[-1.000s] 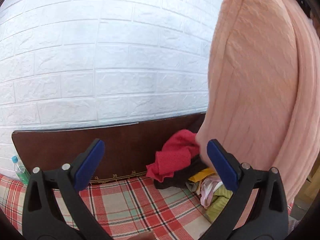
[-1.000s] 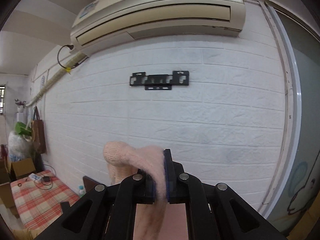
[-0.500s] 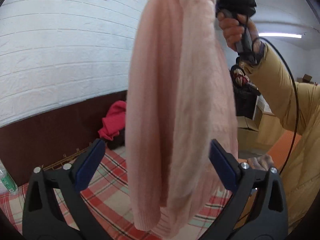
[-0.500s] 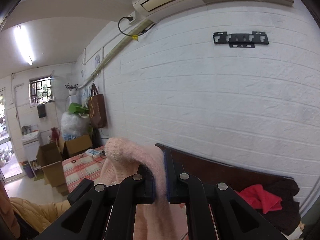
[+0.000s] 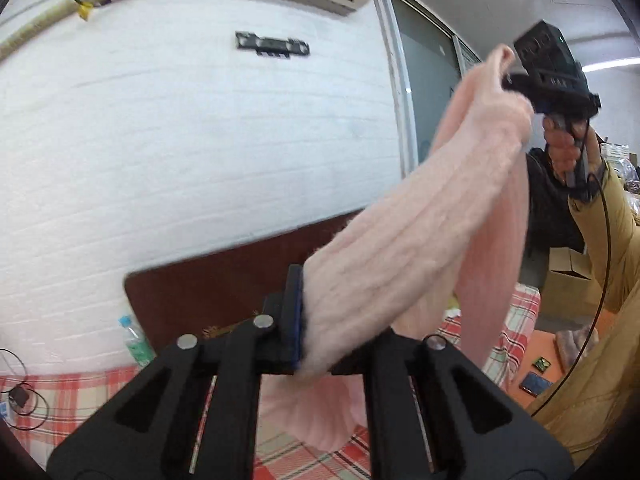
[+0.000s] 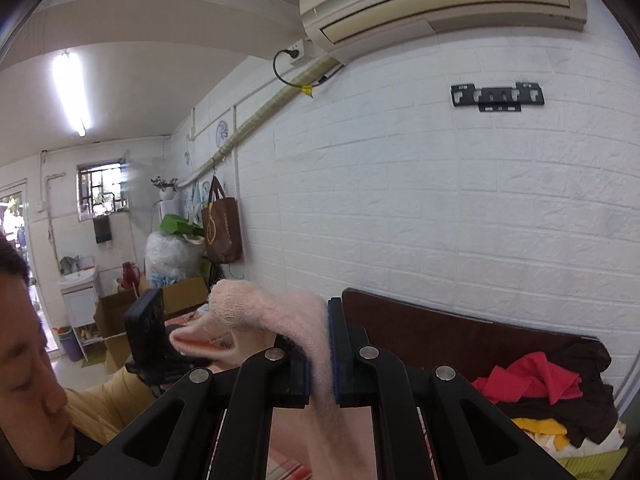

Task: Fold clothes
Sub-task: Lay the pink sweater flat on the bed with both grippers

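Above the plaid-covered table (image 5: 60, 396), the left gripper (image 5: 316, 320) is clamped on one end of a pink knit sweater (image 5: 420, 248); the right gripper (image 6: 320, 360) pinches another fold, its jaws nearly together. The fuzzy, ribbed sweater stretches between them in mid-air; its remainder hangs down in loose folds.

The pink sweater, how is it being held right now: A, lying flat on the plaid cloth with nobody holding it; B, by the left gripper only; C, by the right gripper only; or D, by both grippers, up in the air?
D: the left gripper is shut on one part of the pink sweater, and the right gripper pinches another part, so it hangs between them above the plaid cloth.
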Action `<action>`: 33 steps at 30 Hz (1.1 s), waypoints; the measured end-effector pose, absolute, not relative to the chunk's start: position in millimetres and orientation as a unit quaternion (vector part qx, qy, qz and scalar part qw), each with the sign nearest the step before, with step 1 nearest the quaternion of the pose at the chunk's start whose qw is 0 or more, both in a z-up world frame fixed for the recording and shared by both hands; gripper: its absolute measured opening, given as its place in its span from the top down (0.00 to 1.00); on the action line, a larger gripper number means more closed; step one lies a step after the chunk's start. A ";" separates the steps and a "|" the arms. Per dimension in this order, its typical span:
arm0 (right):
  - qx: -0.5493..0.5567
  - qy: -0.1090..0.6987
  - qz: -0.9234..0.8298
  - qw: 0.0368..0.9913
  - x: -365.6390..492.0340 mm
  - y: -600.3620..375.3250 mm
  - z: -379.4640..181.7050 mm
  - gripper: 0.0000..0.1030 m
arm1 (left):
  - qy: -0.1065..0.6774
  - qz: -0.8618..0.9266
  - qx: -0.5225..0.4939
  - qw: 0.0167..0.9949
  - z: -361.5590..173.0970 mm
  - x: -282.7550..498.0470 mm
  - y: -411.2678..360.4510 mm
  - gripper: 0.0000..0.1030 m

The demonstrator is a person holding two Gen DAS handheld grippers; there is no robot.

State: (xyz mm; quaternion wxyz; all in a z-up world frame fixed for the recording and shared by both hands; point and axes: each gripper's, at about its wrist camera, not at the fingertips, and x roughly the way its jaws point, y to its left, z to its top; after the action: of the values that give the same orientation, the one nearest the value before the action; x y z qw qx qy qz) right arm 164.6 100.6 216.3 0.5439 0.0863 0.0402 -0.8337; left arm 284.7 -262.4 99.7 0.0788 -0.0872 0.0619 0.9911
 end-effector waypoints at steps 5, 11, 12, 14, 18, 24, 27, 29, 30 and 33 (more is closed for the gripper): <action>0.079 0.044 -0.832 0.548 162.0 92.9 226.0 0.93 | 0.053 0.987 -0.149 0.018 87.9 232.1 -293.4 0.89; 0.206 0.007 -0.814 0.543 42.9 29.7 169.8 0.93 | 0.041 0.970 -0.233 -0.056 64.9 158.4 -331.8 0.88; 0.238 0.006 -0.809 0.537 15.4 13.4 150.5 0.93 | 0.038 0.966 -0.246 -0.068 61.1 146.1 -338.2 0.88; 0.307 0.002 -0.797 0.520 -38.0 -20.0 102.0 0.92 | 0.034 0.957 -0.274 -0.092 53.4 121.5 -351.0 0.89; 0.435 -0.002 -0.774 0.461 -128.6 -76.4 -17.6 0.91 | 0.019 0.933 -0.341 -0.111 -16.2 61.7 -374.5 0.89; 0.534 0.002 -0.761 0.368 -177.4 -82.5 -145.0 0.74 | -0.006 0.887 -0.442 -0.132 -129.4 -29.8 -409.3 0.89; 0.552 0.011 -0.744 0.376 -158.4 -68.8 -166.9 0.40 | -0.019 0.860 -0.490 -0.142 -186.0 -75.5 -426.8 0.88; 0.549 0.038 -0.732 0.402 -121.4 -59.3 -168.8 0.34 | -0.032 0.857 -0.496 -0.138 -192.3 -84.7 -435.2 0.85; 0.549 0.049 -0.724 0.415 -102.3 -55.3 -170.6 0.33 | -0.041 0.858 -0.494 -0.135 -191.5 -84.0 -438.9 0.84; 0.576 0.039 -0.698 0.423 -59.6 -41.9 -188.5 0.33 | -0.065 0.862 -0.485 -0.133 -187.6 -79.4 -450.0 0.76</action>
State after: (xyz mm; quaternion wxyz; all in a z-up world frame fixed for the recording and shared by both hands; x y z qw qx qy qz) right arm -59.6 -41.9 -188.5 0.4234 0.5765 0.0388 -0.6978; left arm -79.4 -450.0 -187.6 -0.1332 -0.4851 -0.0652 0.8618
